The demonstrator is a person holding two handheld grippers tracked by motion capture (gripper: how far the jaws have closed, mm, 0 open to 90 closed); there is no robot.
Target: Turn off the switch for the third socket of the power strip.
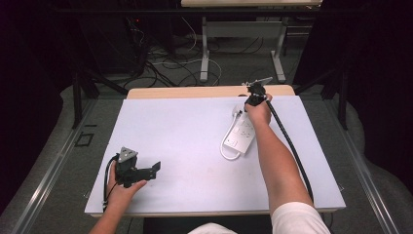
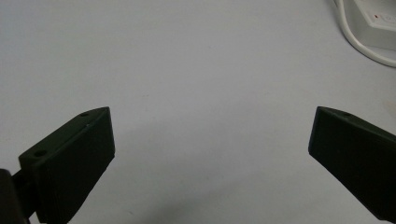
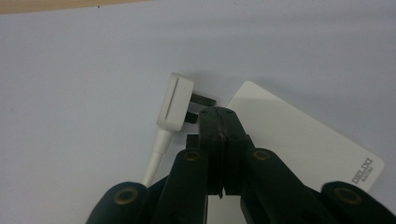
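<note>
The power strip [image 1: 241, 132] is plain white, with a white cable [image 1: 225, 146] and a white plug [image 3: 174, 101] whose pins are dark; in the right gripper view its end carries small grey lettering, and in the left gripper view a small red mark sits on its face. It lies on a pale, faintly bluish-white table sheet [image 1: 185, 141] with no pattern, edged at the far side by a strip of light wood [image 1: 195, 91]. Both the left gripper [image 1: 155, 168] and the right gripper [image 3: 218, 112] are matte black, the right one dotted with brass-coloured rivets, and the person's sleeve [image 1: 297, 218] is white.
</note>
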